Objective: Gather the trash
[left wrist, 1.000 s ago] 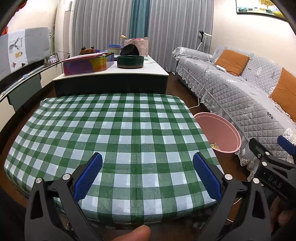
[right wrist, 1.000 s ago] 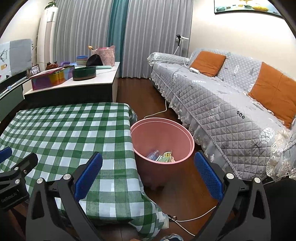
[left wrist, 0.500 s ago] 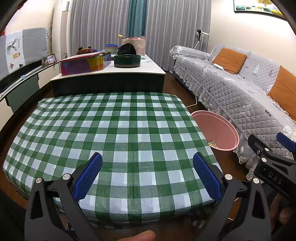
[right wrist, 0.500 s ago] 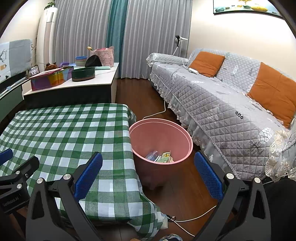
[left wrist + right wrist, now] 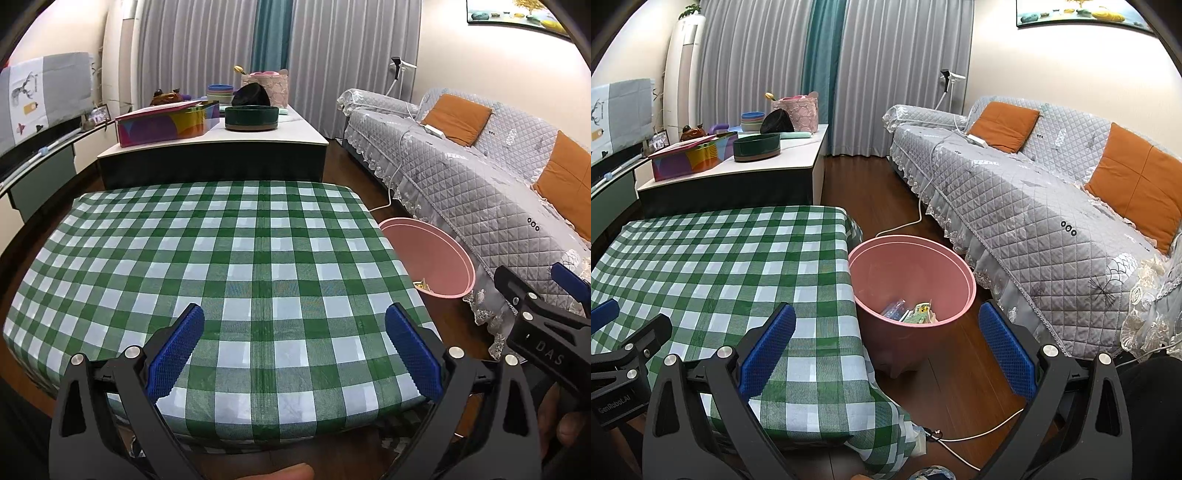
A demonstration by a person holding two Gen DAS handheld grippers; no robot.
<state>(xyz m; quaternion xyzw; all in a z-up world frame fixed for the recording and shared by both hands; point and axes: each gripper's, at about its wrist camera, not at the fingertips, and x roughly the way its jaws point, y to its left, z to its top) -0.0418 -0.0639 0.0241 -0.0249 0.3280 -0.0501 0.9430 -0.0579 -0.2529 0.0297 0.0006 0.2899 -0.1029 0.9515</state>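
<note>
A pink bin [image 5: 912, 266] stands on the floor right of the low table with the green checked cloth [image 5: 720, 266]; it also shows in the left wrist view [image 5: 432, 254]. Trash wrappers [image 5: 912, 314] lie at its bottom. My left gripper [image 5: 295, 350] is open and empty over the table's near edge. My right gripper [image 5: 886, 350] is open and empty, held above the table's right corner and the bin's near side. Each gripper shows at the edge of the other's view. No trash shows on the cloth.
A grey quilted sofa [image 5: 1052, 192] with orange cushions runs along the right. A white-topped cabinet [image 5: 221, 140] behind the table holds a colourful box, a dark green bowl and other items. A white cable [image 5: 979, 435] lies on the wooden floor.
Both grippers have drawn back slightly and risen a little; the table and bin look a bit farther away. Both stay open and empty.
</note>
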